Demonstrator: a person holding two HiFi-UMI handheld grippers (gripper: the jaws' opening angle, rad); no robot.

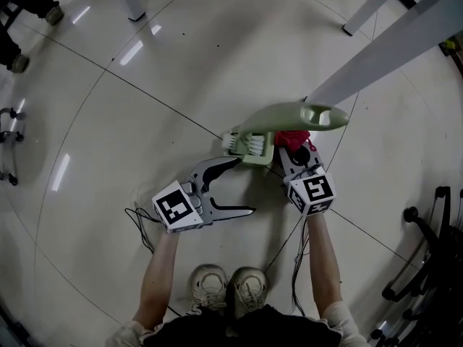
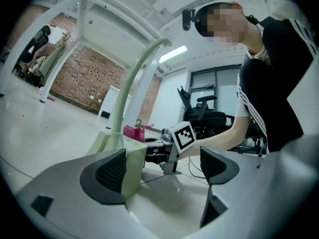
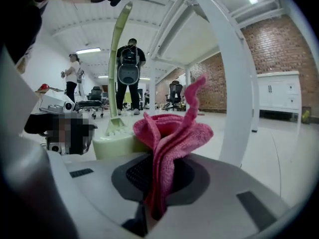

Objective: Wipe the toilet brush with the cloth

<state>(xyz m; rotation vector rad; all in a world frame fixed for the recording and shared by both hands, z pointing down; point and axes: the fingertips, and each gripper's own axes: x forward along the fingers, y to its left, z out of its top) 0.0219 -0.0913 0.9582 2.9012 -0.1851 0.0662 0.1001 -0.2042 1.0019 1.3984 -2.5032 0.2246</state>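
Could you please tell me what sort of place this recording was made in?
Probably a loft-style office or lab: a brick wall, a wheeled office chair and a glossy pale floor.

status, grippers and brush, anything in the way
Left gripper open, jaws by the holder. Right gripper shut on pink cloth, next to the toilet brush. Brush stands in holder. Cables on floor by the shoes.

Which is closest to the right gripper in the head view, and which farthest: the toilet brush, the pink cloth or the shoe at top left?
1. Pink cloth, pinched in the right gripper's jaws.
2. Toilet brush, just left of it.
3. Shoe, far upper left.
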